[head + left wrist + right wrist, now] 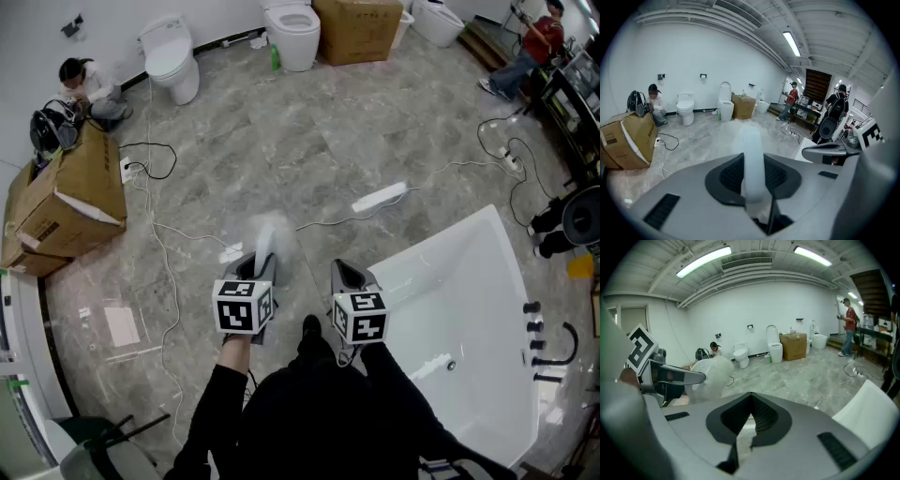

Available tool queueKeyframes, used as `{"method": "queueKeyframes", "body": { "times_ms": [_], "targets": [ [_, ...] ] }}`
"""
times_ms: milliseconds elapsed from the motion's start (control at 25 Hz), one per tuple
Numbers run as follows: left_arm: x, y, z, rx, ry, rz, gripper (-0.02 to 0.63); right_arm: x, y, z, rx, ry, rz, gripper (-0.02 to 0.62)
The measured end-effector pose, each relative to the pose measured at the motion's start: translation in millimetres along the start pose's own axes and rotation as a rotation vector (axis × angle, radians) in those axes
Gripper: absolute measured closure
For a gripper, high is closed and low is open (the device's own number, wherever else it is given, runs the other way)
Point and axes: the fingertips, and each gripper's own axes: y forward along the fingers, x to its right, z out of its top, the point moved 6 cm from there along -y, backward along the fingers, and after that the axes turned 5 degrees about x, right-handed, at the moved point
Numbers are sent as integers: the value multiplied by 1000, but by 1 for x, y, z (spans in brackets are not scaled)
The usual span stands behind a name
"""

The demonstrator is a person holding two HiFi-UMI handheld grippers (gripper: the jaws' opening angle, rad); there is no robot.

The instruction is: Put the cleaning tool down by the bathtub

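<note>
Floor: grey marble, bathtub stood right.
Left gripper: jaws pinched the white cleaning tool.
Right gripper: jaws were pressed together, empty.

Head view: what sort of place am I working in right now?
Probably a bathroom-fixture showroom or storage hall, not a home bathroom. Several toilets stand in a row, a white bathtub stands out in the open, and cardboard boxes and loose cables lie about.

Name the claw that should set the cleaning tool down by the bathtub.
Left. The left claw is shut on the white cleaning tool, so it can likely just lower it. The right claw, nearer the bathtub, holds nothing, jaws together.
</note>
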Motion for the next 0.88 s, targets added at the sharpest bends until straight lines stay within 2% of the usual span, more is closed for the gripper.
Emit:
{"method": "queueKeyframes", "body": {
  "times_ms": [240,400,680,880],
  "targets": [
    [9,23,25,-3,57,-22,512,23,2,11,18,21,-27,597],
    [23,46,39,-16,97,-77,512,38,-1,11,27,35,-59,597],
    [50,103,57,-75,205,-238,512,58,4,16,47,116,-157,597],
    [63,149,66,-139,302,-412,512,53,14,23,77,215,-264,597]
  ]
}}
